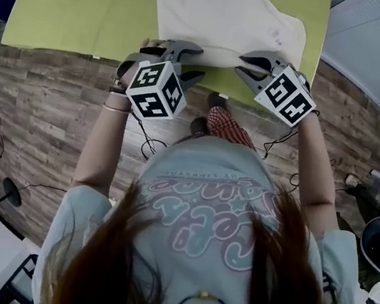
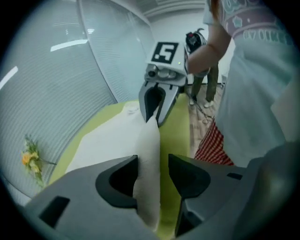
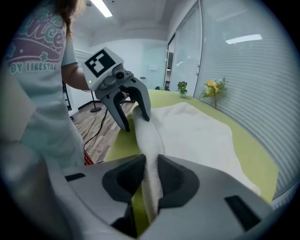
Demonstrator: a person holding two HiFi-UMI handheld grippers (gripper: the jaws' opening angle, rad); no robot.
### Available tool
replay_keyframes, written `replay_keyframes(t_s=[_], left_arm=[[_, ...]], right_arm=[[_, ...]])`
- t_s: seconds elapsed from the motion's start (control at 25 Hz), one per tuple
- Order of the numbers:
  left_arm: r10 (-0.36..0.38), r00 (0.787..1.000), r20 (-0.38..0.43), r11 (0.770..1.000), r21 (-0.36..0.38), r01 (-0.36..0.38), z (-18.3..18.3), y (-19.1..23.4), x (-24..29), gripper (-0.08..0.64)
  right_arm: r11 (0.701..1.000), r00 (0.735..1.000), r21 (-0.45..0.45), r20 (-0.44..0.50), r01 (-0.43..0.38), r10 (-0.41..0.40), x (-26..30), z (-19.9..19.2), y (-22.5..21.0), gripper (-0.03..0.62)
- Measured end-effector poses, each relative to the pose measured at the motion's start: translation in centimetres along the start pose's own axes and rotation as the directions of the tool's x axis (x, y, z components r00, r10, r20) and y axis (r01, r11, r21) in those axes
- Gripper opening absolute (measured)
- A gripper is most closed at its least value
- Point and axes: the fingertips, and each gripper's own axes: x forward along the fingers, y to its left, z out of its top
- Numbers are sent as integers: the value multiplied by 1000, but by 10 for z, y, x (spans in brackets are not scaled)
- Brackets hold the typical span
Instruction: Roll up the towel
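While tight in right tool [image 3: 150,168], rolled towel edge [image 3: 148,133].

White cloth towel [image 1: 227,17] lies on yellow-green tabletop [image 1: 91,8], upper frame. Grey left gripper [image 1: 200,63] and grey right gripper [image 1: 240,64] flank its rolled near edge, centre frame.

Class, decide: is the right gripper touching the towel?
Touching: in the right gripper view, the right gripper has both jaws pressed on the towel.
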Motion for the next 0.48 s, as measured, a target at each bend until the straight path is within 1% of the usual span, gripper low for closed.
replay_keyframes(t_s=[0.08,0.12,0.16,0.2,0.24,0.28,0.32,0.36,0.4,0.44,0.48], left_arm=[[38,998,-45,998,58,-35,-5,6,8,176],[49,997,-54,997,68,-45,-6,9,9,176],[52,997,-60,997,68,-48,-7,12,10,167],[49,997,-65,997,66,-44,-8,14,10,115],[40,997,-70,998,59,-36,-8,15,10,104],[28,997,-74,999,47,-24,-8,15,10,90],[14,997,-78,999,30,-12,-8,16,10,81],[-1,997,-79,1000,9,2,-7,17,10,77],[-16,997,-78,1000,-13,15,-6,18,10,73],[-29,997,-74,999,-38,26,-5,19,9,70],[-39,997,-68,998,-61,35,-4,20,8,67]], right_arm=[[999,999,24,-1,-37,37,1,0,-1,83],[998,998,39,-2,-57,57,1,0,-2,81],[995,997,58,0,-78,78,1,0,-3,78],[993,995,75,7,-96,96,0,2,-4,78],[991,995,87,21,-104,102,-3,4,-5,80],[992,995,84,42,-93,90,-7,8,-7,94],[996,996,65,66,-60,56,-12,13,-8,117],[1000,996,27,87,-4,2,-20,16,-9,165],[997,993,-29,97,70,-67,-27,17,-9,210],[984,985,-96,98,151,-141,-34,15,-9,225],[960,973,-164,94,225,-212,-39,11,-8,224]])
